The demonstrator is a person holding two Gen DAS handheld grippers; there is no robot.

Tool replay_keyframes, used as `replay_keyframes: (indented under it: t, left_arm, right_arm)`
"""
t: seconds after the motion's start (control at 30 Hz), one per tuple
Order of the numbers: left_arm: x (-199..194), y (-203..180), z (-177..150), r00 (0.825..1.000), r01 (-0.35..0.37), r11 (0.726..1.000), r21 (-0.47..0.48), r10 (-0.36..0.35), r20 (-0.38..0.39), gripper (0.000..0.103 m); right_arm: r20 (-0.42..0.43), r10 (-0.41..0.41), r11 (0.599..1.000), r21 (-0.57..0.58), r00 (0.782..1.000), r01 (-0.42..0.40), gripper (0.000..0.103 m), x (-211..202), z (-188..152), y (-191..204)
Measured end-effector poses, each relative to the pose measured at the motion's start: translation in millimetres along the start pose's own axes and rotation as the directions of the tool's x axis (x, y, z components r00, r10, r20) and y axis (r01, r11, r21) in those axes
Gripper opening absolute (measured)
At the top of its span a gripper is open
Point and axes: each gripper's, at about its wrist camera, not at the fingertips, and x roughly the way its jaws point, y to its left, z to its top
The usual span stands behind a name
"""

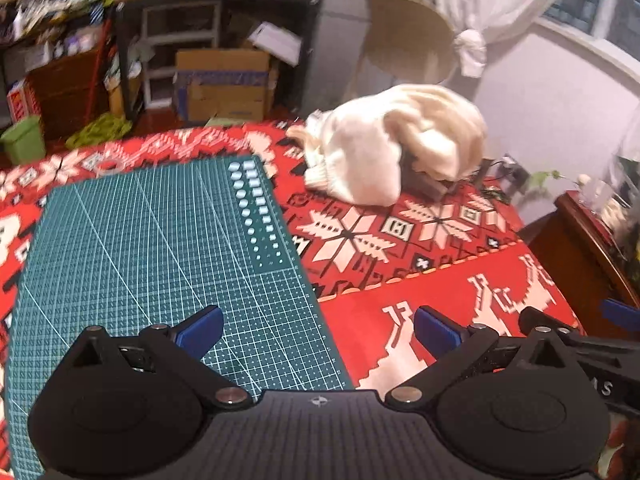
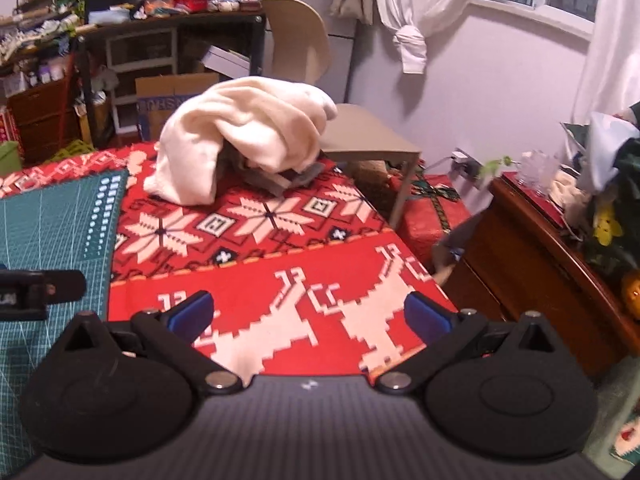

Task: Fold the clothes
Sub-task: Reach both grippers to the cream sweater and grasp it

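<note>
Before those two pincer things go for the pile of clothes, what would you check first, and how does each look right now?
1. Left tool open and holding nothing: ok.
2. Right tool open and holding nothing: ok.
3. Cream garment in plain sight, ahead of both tools: ok.
4. Garment lying flat for folding: not ok, it is heaped over grey clothes.
5. Green cutting mat free as a folding place: ok.
6. How many grey pieces lie underneath: cannot tell.
</note>
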Motion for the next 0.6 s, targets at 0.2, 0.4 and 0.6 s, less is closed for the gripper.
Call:
replay_keyframes:
  t: [0.2,0.4,0.6]
  left_arm:
    - [30,-6,22,1.000,-0.003,1.000,-0.026,0.002,-0.010,0.094]
    - [60,-27,57,0.998,-0.006,0.999,0.046,0.004,0.060,0.094]
    - [98,-37,94,0.998,-0.021,1.000,0.003,0.021,0.061,0.094]
  right_arm:
    - [0.036,0.051,0.998,-0.048,0.998,-0.050,0.102,24,7,-1]
    - [0.082,0.058,0.994,-0.093,0.995,-0.050,0.102,56,40,2]
    - [0.111,0.061,0.991,-0.127,0.992,-0.047,0.102,96,76,2]
